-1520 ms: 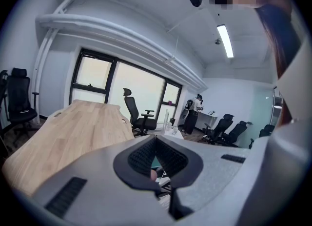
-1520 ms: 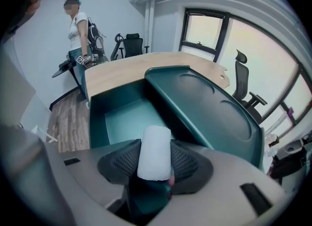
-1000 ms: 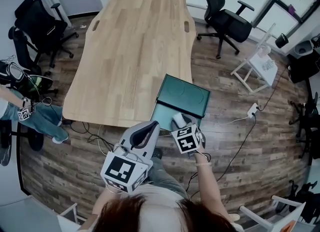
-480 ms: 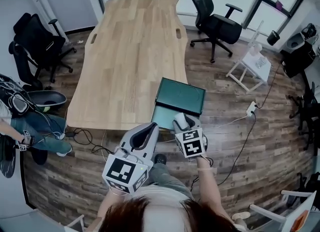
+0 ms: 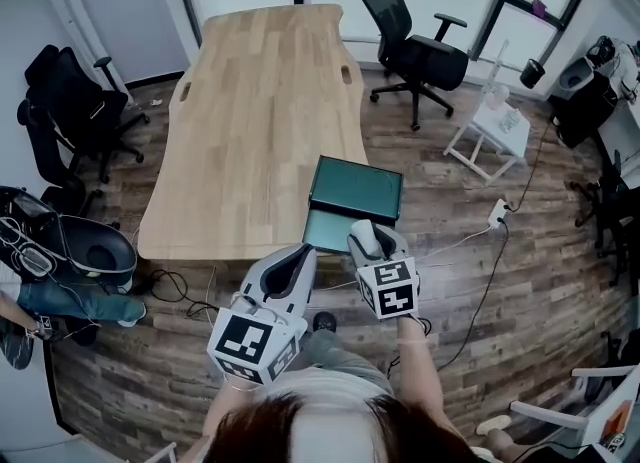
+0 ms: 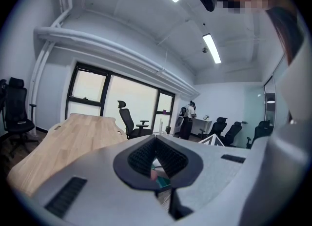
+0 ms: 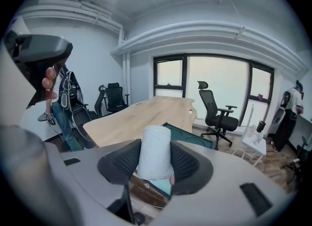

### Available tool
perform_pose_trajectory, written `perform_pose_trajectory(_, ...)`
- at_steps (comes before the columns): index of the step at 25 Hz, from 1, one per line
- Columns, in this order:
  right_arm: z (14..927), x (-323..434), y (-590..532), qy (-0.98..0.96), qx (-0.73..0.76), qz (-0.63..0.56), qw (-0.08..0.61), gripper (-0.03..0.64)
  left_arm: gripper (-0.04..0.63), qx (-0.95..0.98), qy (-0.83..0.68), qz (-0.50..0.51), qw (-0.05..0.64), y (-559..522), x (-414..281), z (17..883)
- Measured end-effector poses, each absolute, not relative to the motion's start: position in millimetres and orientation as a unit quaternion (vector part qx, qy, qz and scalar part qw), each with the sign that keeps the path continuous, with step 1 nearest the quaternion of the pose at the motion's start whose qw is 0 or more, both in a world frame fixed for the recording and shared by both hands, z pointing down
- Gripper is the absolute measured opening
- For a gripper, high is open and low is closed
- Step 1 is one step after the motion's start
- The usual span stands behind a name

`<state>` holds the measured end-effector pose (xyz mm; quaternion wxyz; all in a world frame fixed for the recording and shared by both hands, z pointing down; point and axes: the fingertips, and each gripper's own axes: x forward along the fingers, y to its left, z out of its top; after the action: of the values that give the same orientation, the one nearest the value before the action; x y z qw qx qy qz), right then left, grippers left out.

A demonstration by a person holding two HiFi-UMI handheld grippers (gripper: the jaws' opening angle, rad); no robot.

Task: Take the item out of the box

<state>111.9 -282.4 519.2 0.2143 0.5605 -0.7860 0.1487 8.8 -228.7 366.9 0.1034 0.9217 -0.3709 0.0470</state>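
Observation:
A dark green box [image 5: 326,231] lies open at the wooden table's near right corner, its lid [image 5: 356,189] tipped up behind it. My right gripper [image 5: 368,243] hangs just right of the box's near edge, shut on a white cloth-like roll [image 7: 155,153] that stands upright between the pads. Behind the roll in the right gripper view are the green lid [image 7: 191,135] and the table [image 7: 141,113]. My left gripper [image 5: 291,269] hovers lower left of the box, shut, with nothing in it. Its pads [image 6: 141,156] meet at the tip, and a bit of green box shows through the slit.
The long wooden table [image 5: 255,121] runs away from me. Black office chairs stand at the left [image 5: 70,101] and far right [image 5: 405,46]. A white stool [image 5: 495,131], a power strip [image 5: 497,214] and cables lie on the plank floor. A person's legs [image 5: 60,301] are at left.
The right gripper has lifted back toward me with the white roll, from inside the box to beside its near edge. The head view has tilted. The left gripper has barely moved.

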Motion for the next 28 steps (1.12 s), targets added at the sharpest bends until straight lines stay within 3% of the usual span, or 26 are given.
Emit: perform_pose_trajectory(28, 429.9, 75.0, -157.6, -0.78, 0.609, 0.074, 0.122, 0.202, 0.008, 0.937, -0.339, 0.018, 0.081, -130.0, -29.5, 348.0)
